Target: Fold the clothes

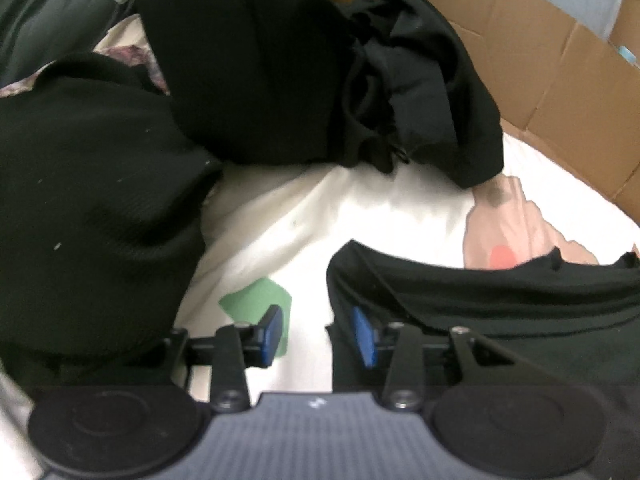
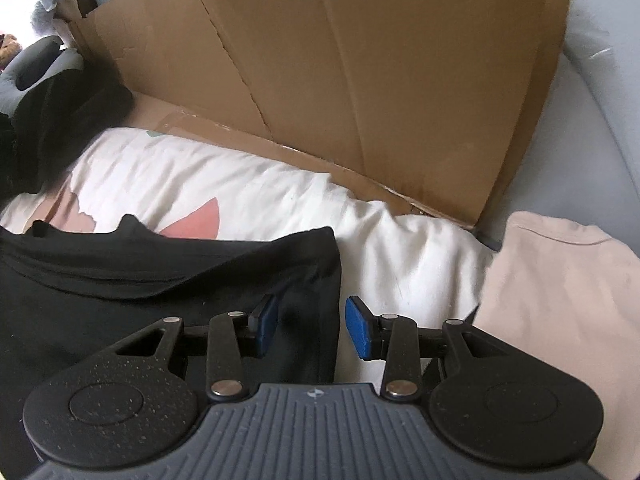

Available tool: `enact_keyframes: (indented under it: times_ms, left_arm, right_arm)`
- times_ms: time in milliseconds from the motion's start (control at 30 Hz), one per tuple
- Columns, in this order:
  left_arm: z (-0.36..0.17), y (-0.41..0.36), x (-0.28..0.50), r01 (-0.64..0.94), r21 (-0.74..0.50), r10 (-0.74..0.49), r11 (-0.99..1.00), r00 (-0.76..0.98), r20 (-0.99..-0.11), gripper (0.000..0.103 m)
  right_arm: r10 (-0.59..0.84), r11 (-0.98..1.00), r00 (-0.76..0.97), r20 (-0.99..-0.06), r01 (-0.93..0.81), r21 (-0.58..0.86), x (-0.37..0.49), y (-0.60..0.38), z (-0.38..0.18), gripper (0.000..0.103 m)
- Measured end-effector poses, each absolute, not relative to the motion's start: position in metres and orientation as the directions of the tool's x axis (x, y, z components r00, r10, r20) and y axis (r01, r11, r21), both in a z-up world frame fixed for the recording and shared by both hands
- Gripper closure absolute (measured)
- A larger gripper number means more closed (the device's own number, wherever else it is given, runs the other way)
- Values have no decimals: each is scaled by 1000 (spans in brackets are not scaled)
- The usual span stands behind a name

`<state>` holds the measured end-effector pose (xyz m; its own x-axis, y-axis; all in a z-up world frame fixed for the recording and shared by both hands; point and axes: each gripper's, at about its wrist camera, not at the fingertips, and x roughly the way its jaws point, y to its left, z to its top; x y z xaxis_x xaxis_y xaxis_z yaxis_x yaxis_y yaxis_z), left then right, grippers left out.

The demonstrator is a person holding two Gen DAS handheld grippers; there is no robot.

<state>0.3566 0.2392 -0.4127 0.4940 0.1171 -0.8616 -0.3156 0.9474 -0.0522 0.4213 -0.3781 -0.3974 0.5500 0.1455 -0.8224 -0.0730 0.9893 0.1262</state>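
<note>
We have a black garment (image 2: 168, 280) lying flat on the white sheet (image 2: 400, 248), both our left gripper (image 1: 318, 334) and right gripper (image 2: 308, 328) part-open and empty at its edges, a pink top (image 2: 560, 280) folded, black heap (image 1: 248, 64) left.

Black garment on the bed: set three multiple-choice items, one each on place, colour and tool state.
1. In the right wrist view, the pink folded top lies where from the black garment?
A right
B left
C underneath

2. What colour are the tool pads?
A red
B blue
C yellow

3. The right tool is
A shut on the garment
B open over its edge
C holding cardboard

Answers: 1 A, white sheet lies between them; 2 B, blue shows; 3 B, pads stand apart, gripping nothing.
</note>
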Motion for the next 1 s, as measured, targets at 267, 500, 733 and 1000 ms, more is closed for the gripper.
enact_keyframes:
  times_ms: [267,500,733,1000]
  left_arm:
    - [-425,239,375,-266,-55,95,963,520,-849,59]
    - [-432,240,377,-251,-74,79,965,550,-831,64]
    - [-434,245,381,-243,-100,59,965,572,-818,99]
    - [-424,269,358,-309,-204,59,929,668,-742,101]
  right_arm:
    - [171,984,564,-808,-59,167,447,-378,-407,59]
    - [170,985,584,-794,-65,162,453,-374,-414,75]
    - [179,983,596,-782,-77,167,454,-379,-414,100]
    - [160,976,644,-748,10,217,448,-396,-415,102]
